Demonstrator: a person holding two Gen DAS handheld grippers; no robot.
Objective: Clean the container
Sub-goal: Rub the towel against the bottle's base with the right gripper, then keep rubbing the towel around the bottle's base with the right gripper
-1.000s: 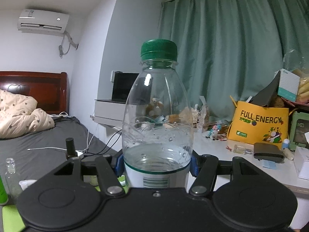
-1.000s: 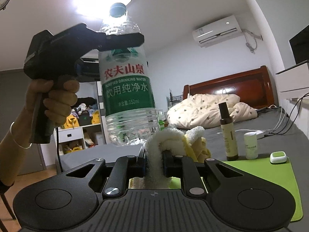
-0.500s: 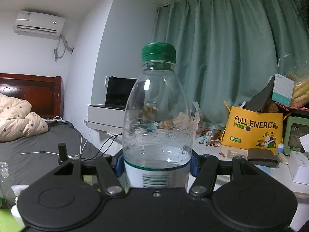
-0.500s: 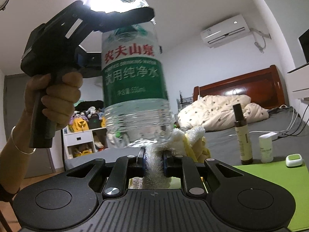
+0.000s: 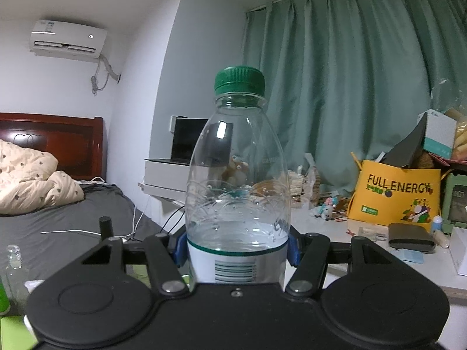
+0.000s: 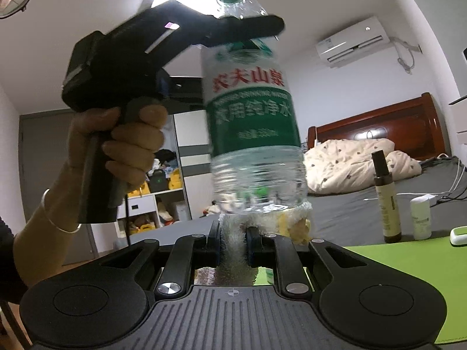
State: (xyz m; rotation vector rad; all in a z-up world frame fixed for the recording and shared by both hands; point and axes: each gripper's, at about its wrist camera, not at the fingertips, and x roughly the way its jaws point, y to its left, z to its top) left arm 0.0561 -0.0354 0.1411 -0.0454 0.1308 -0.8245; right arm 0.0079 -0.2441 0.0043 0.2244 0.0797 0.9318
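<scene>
Behind everything you have the bed (image 6: 379, 201) with its grey sheet and the cream quilt (image 6: 359, 163) bunched against the dark wooden headboard (image 6: 376, 128). In the left wrist view, green curtains (image 5: 364, 87) hang behind a cluttered white tabletop (image 5: 379, 262) that carries a yellow "FULL ENERGY" bag (image 5: 397, 198). A lime-green mat (image 6: 408, 274) lies low on the right of the right wrist view.

Your left hand (image 6: 122, 145) grips the handle of the left hand-held gripper (image 5: 236, 245), whose blue pads are clamped on both sides of the water bottle (image 5: 238, 180) at the top edge of its label. The bottle is held up in the air and tilted slightly in the right wrist view, its green cap (image 5: 239, 80) on top. It holds clear water, its surface near the top edge of the label, with droplets clinging to the wall above.

Your right hand-held gripper (image 6: 233, 248) is closed on a white and yellow cloth (image 6: 236, 250), pinched between its pads. The top of the cloth touches the underside of the bottle's base.

On the bed beyond the mat stand a dark slim bottle (image 6: 386, 201) and, just beside it, a small white bottle (image 6: 420, 217), both upright.
</scene>
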